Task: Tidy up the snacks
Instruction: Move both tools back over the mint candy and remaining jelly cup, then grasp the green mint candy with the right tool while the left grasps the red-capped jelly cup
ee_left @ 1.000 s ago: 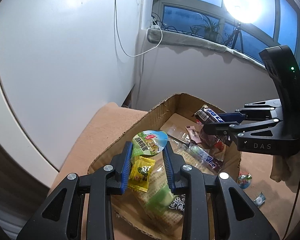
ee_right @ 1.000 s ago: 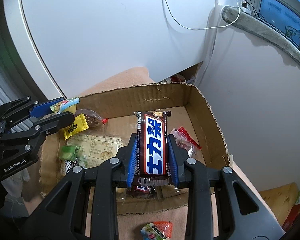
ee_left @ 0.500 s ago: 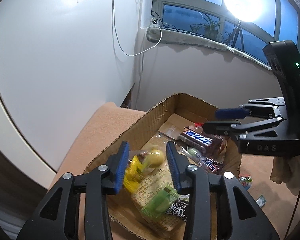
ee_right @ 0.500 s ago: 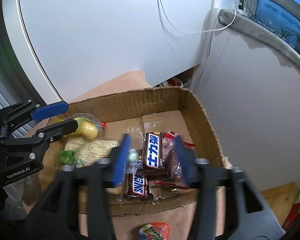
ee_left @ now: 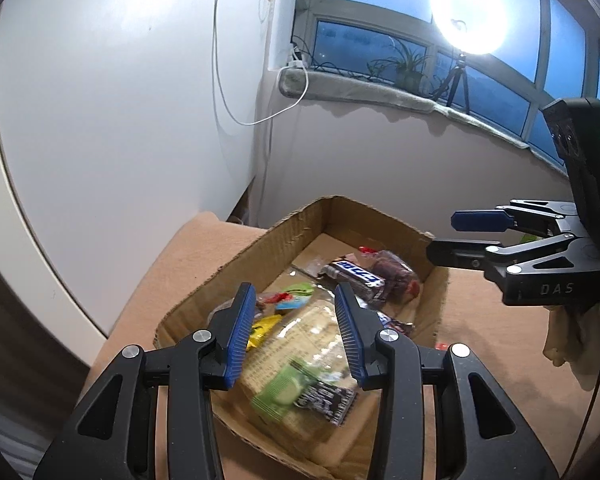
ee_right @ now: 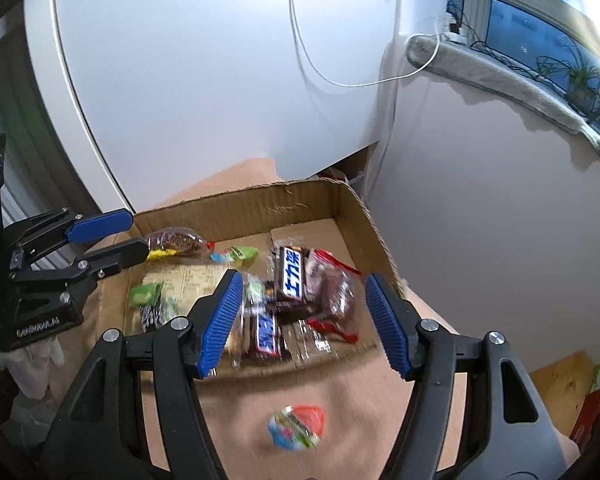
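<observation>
One loose snack (ee_right: 297, 427), a small round packet in red, blue and green, lies on the tan cloth (ee_right: 380, 400) just outside the near wall of the box (ee_right: 300, 200). It is blurred; no long axis can be made out. It sits below and nearer than the right gripper (ee_right: 304, 320), roughly centred between its fingers. That gripper hangs over the box's near edge, jaws wide apart and empty. The left gripper (ee_left: 296, 330) hovers over the left part of the box, also parted and empty, well apart from the packet. Judgement: the right gripper is nearer; it would need to draw back and descend. Bars (ee_right: 290, 276) and other packets lie inside the box.
</observation>
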### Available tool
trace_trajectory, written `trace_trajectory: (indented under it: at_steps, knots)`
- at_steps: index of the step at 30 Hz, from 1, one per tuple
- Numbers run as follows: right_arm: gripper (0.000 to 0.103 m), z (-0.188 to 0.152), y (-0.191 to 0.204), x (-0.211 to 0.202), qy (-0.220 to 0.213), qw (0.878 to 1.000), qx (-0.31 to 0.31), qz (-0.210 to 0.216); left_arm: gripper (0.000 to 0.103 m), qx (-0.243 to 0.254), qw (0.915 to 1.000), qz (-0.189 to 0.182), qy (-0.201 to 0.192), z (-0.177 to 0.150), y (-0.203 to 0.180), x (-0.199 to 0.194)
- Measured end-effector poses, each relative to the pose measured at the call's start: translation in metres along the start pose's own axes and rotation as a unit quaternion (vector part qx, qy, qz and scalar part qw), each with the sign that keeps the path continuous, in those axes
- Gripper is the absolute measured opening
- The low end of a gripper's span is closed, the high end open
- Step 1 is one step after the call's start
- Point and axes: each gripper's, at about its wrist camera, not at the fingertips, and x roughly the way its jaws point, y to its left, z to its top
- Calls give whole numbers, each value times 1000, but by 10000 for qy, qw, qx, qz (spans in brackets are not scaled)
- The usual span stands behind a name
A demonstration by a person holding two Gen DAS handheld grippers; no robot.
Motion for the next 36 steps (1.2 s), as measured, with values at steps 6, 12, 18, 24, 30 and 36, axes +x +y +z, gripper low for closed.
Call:
trace_trajectory:
  at_steps: [6,12,18,24,30,36]
  knots:
    - [67,-28,-14,-31,-114,9998,154,-40,40,2,9998,-180,-93,-5,-16,-18]
    - [67,-67,-21,-52,-3,9998,177,38,40,137,9988,-445,-137,-13,-43,-34]
    - [67,-111,-19,-50,472,9984,-119,296,40,248,9971,-722,-8,-28,-73,-34]
    - [67,-144,-20,-40,766,9950,-275,584,40,406,9949,-903,187,-40,-101,-25]
    - [66,-160,-16,-33,766,9923,-459,856,40,545,9916,-1099,413,-50,-123,-15]
    - [60,-164,-10,-24,803,9892,-700,1011,40,600,9891,-1164,674,-59,-137,6]
